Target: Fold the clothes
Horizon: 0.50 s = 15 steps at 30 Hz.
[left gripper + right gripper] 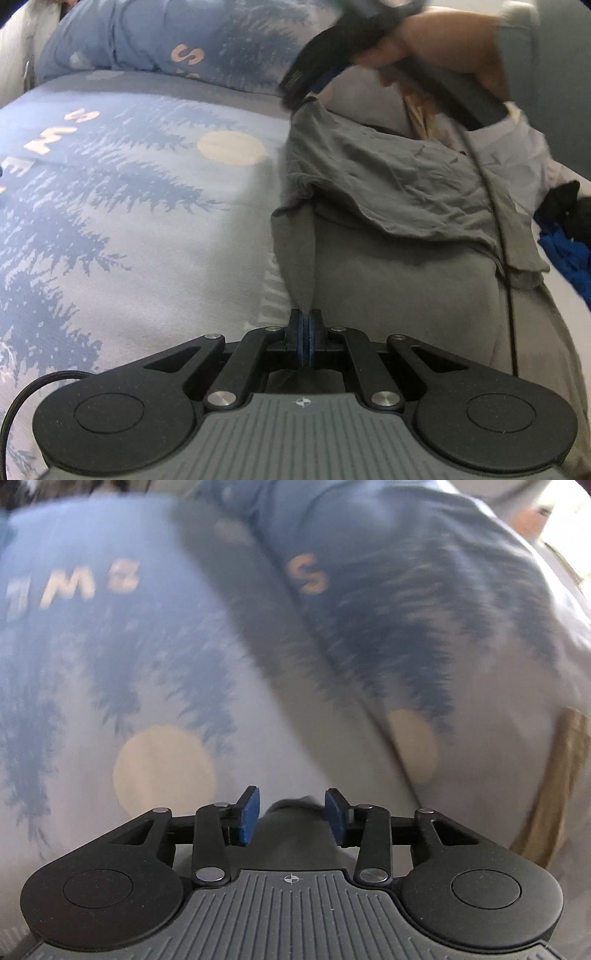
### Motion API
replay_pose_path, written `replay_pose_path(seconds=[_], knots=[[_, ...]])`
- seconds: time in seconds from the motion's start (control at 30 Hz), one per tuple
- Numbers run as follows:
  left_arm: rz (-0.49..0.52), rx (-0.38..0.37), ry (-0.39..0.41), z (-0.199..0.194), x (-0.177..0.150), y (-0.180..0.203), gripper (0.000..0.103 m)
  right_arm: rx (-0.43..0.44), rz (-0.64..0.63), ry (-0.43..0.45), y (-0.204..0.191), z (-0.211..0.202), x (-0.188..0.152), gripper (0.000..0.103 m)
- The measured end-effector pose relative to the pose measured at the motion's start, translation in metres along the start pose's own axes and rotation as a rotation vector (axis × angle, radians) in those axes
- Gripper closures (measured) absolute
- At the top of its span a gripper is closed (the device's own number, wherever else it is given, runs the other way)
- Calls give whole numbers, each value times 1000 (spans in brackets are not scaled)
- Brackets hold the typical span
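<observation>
Left wrist view: left tool (306, 325) is pinching the near edge of the wrinkled grey cotton garment (388, 236), which is running away lengthwise on the blue tree-print bed (122, 206).
Right tool (291, 816): spread, gripping nothing, hovering over the garment's far corner (310, 101).

Soft, even daylight; heavy motion blur in the right wrist view.

The blue tree-printed bedspread (155, 657) is smeared throughout the right wrist view, with glare at the upper right corner. In the left wrist view the grey crumpled garment (399, 177) is rendered sharply, the hand (443, 37) is blurred, and fisheye bending is seen at the edges.
</observation>
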<state>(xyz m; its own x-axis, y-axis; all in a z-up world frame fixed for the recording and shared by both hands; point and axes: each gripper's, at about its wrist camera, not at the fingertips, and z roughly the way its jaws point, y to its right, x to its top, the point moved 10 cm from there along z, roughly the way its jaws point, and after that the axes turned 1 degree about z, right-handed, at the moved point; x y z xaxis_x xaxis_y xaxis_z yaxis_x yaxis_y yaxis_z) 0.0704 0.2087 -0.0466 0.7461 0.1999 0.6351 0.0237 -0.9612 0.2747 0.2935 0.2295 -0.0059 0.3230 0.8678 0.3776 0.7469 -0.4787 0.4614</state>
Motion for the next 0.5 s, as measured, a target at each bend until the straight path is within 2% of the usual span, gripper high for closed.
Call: replay_pose_path(seconds=[0.07,0.17,0.27,0.3,0.33,0.37,0.4,0.43,0.5], knots=[[0,-13,-3,0,-1,2,97,-35,-79,-47,-10,12,-2,53],[2,-21,-6,0,-1,3,97,-98,-122,-117,-7,27,-2,46],[-7,-34,-11,0,-2,1,97,-64,-110,-238,-7,43,-8,45],[-7,-36,-13,0,-2,2,97,-59,-103,-241,-6,45,-7,46],[-6,-38,-13,0,-2,2,97,-51,-95,-245,-6,47,-6,57],[-5,-39,-14,0,-2,2,97,-26,-68,-247,-8,49,-6,75],[-6,-40,-14,0,-3,2,97,-25,-48,-235,-7,51,-4,80],[-6,-41,-16,0,-3,2,97,-62,-29,-222,-1,55,-2,84],[-5,-44,-17,-1,-5,2,96,-126,15,-190,11,59,1,87]])
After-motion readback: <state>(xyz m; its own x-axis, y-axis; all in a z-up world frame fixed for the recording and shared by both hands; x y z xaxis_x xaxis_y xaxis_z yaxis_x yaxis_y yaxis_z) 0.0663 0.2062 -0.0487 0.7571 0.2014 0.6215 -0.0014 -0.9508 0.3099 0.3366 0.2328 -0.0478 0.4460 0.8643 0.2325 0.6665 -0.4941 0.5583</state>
